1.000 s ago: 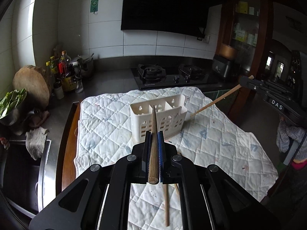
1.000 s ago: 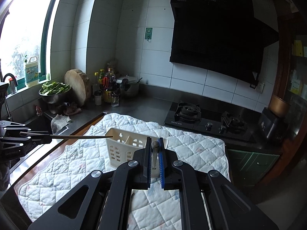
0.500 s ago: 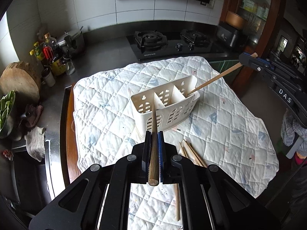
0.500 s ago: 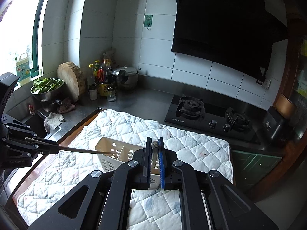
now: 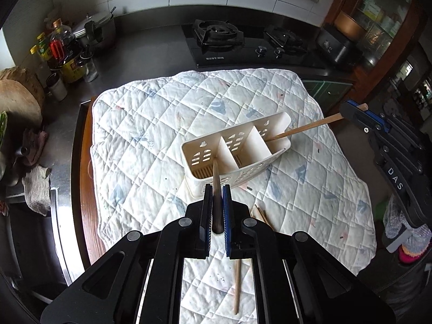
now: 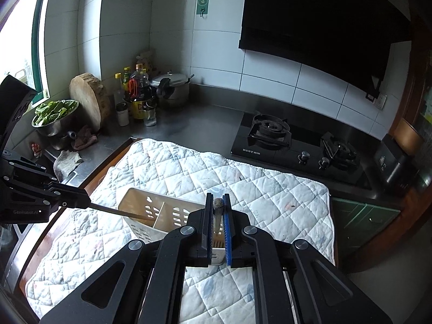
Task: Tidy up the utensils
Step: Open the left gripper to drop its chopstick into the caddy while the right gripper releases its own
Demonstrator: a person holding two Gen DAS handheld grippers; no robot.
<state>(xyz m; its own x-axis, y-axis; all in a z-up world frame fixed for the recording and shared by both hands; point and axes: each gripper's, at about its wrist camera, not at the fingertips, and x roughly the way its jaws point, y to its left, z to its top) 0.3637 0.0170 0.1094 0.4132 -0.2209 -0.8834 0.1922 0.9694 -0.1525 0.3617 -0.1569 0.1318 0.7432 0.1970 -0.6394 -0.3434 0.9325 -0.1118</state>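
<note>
Each tool clamps a chopstick; only left view shows loose chopsticks.

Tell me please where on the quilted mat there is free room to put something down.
The quilted mat is bare between the white basket and the stove, and also left of the basket toward the wooden edge. It is crowded in front of the basket, where loose chopsticks lie under the left tool.
</note>
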